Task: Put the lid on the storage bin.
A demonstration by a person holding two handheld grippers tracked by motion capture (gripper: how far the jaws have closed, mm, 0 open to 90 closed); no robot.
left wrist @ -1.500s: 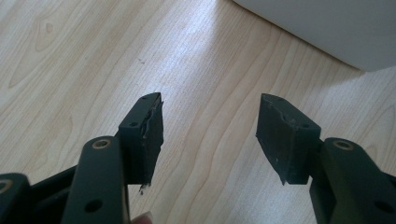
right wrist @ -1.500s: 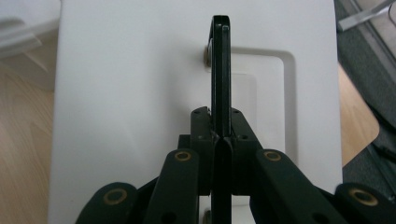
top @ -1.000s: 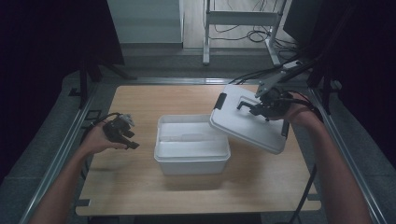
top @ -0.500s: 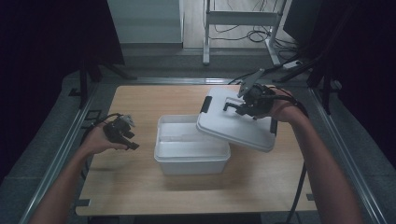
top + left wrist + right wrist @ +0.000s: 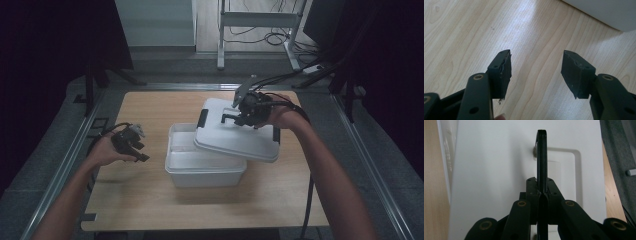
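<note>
The left tool (image 5: 131, 145) hovers with jaws spread wide and empty above the worktop (image 5: 150, 200), just left of the white storage box (image 5: 205, 170). The right tool (image 5: 243, 116) pinches the black handle (image 5: 541, 157) of the white lid (image 5: 240, 137), which hangs tilted over the box's right side. Seating it well likely means levelling the lid and lining up its edges with the rim before lowering.

Overhead table (image 5: 150, 210) view; perhaps two close-ups.
</note>
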